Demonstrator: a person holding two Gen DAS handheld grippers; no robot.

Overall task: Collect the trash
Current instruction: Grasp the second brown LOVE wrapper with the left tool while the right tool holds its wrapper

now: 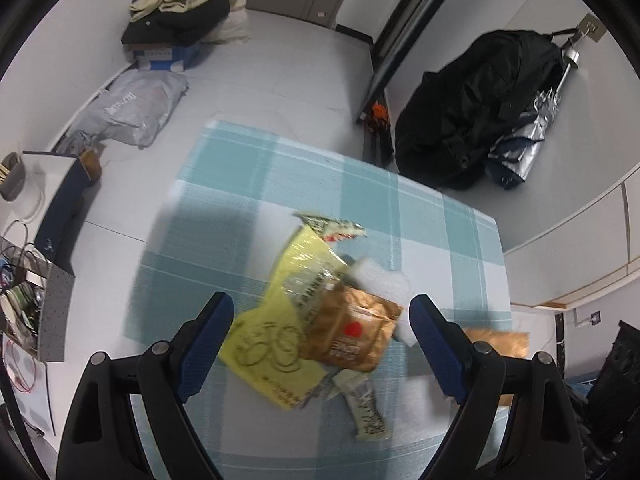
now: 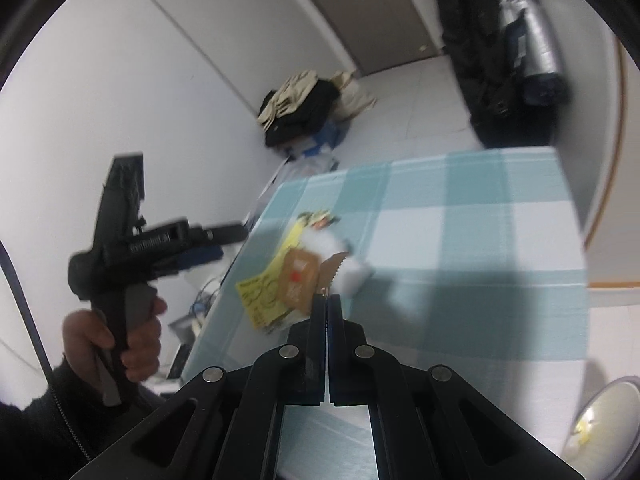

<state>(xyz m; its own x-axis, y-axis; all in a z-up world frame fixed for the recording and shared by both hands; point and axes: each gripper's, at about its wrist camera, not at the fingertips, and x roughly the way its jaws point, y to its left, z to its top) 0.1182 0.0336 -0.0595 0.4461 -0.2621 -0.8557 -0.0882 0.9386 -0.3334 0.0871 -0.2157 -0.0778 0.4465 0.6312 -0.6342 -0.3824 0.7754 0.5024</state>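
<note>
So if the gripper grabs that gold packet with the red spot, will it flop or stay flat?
The gold packet looks thin and creased, so it would probably bend and crinkle. It seems empty, so likely very light. Its shiny film may slip, and it lies on the yellow wrapper, which might drag along.

**Little print can be read**

The yellow wrapper (image 1: 276, 344) on the table carries large outlined figures that look like "50", with smaller print below too blurred to read. The brown packet (image 1: 352, 334) shows a red mark over pale lettering, also illegible. Lettering on the grey plastic bag (image 1: 128, 108) cannot be made out.
</note>
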